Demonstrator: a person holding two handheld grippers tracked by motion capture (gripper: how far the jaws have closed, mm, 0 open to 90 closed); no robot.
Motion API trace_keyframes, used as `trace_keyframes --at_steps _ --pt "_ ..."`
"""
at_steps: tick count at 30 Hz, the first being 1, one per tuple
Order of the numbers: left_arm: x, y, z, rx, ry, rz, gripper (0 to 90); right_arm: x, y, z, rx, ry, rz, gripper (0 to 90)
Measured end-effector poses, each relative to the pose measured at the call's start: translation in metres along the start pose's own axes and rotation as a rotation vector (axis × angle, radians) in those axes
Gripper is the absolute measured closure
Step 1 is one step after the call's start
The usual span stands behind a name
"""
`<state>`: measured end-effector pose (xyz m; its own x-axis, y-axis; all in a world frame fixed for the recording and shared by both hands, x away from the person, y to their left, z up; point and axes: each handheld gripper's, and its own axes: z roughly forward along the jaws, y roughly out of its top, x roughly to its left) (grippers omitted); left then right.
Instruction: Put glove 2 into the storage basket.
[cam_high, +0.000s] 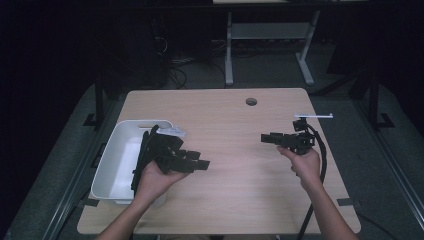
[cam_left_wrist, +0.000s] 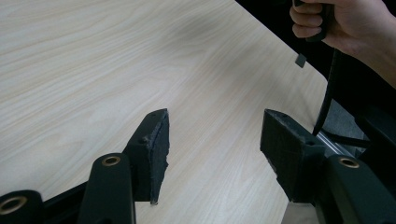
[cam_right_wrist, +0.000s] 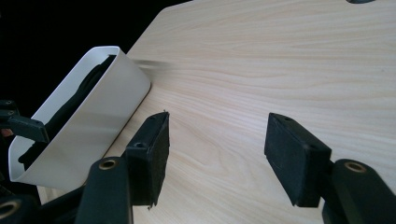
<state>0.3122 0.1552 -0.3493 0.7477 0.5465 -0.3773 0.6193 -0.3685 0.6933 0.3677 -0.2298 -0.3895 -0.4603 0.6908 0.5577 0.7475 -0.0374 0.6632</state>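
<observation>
Beside the left claw: white bin (cam_high: 116, 165), just to its left at the counter's left edge, dark things lying inside.
Left claw (cam_high: 202, 164): jaws spread apart, nothing between them, bare wood beneath.
Right claw (cam_high: 265, 137): jaws likewise parted and empty, pointing toward the left claw, well apart from it.
Counter (cam_high: 235, 175): pale wood, round hole (cam_high: 251, 102) beyond both claws.

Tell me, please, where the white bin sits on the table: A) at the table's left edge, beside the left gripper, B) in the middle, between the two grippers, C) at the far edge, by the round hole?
A: the white bin stands at the table's left edge beside the left gripper.
</observation>
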Motion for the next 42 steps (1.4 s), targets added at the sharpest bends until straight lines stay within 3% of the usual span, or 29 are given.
trace_keyframes --at_steps 42 --pt "-0.013 -0.015 0.046 0.019 -0.031 0.014 37.8 -0.046 -0.049 -0.038 -0.005 -0.061 0.086 39.3"
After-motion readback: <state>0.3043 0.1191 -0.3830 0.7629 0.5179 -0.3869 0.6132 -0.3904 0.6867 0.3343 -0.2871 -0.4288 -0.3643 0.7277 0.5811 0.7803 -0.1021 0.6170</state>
